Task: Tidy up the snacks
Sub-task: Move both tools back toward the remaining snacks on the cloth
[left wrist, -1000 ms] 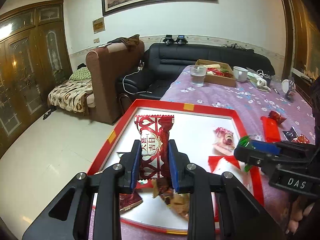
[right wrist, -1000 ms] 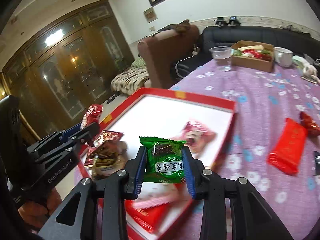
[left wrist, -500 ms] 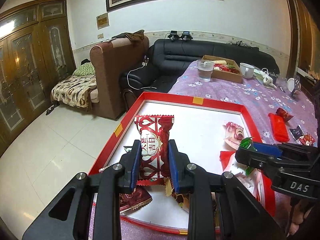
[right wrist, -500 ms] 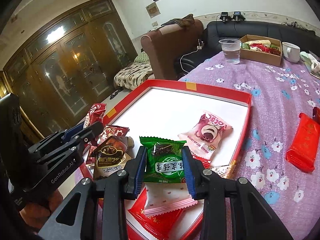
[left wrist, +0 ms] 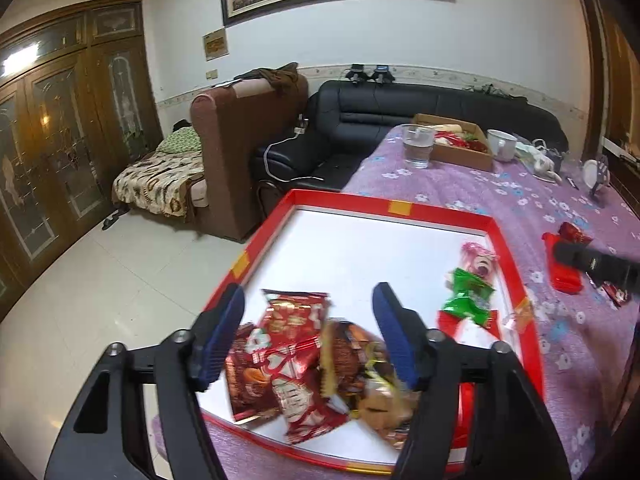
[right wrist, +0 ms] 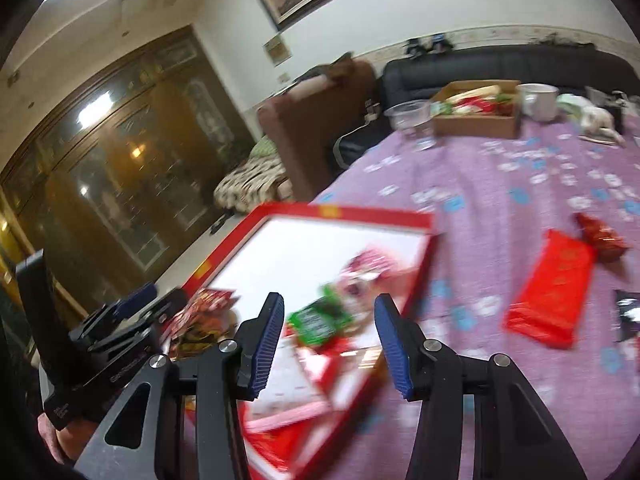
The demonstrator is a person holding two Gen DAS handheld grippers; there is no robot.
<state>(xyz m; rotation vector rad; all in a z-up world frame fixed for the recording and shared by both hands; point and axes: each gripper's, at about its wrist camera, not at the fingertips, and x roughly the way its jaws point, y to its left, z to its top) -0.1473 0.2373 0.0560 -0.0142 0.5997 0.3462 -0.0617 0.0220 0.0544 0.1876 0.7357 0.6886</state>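
The red-rimmed white tray [left wrist: 396,208] sits on the purple flowered tablecloth. My left gripper [left wrist: 308,336] hangs over its near corner, jaws opening, pads touching nothing. Below them the red patterned packet [left wrist: 292,344] lies loose on a brown packet [left wrist: 244,380] and a dark gold one [left wrist: 360,372]. The green packet [left wrist: 468,300] lies in the tray beside a pink packet [left wrist: 478,258]. In the blurred right wrist view my right gripper [right wrist: 330,336] is also opening, with the green packet [right wrist: 320,320] free beyond its fingers. The left gripper [right wrist: 120,320] shows at the left.
A flat red packet [right wrist: 552,288], a red candy [right wrist: 600,236] and a dark packet [right wrist: 628,312] lie on the cloth right of the tray. Farther back stand a plastic cup [left wrist: 418,152], a cardboard box of snacks [left wrist: 460,148] and a white mug [left wrist: 504,144]. The table edge drops off left of the tray.
Both grippers have let go. The red patterned packet fell from the left jaws into the tray, and the green packet left the right jaws as that gripper swung right.
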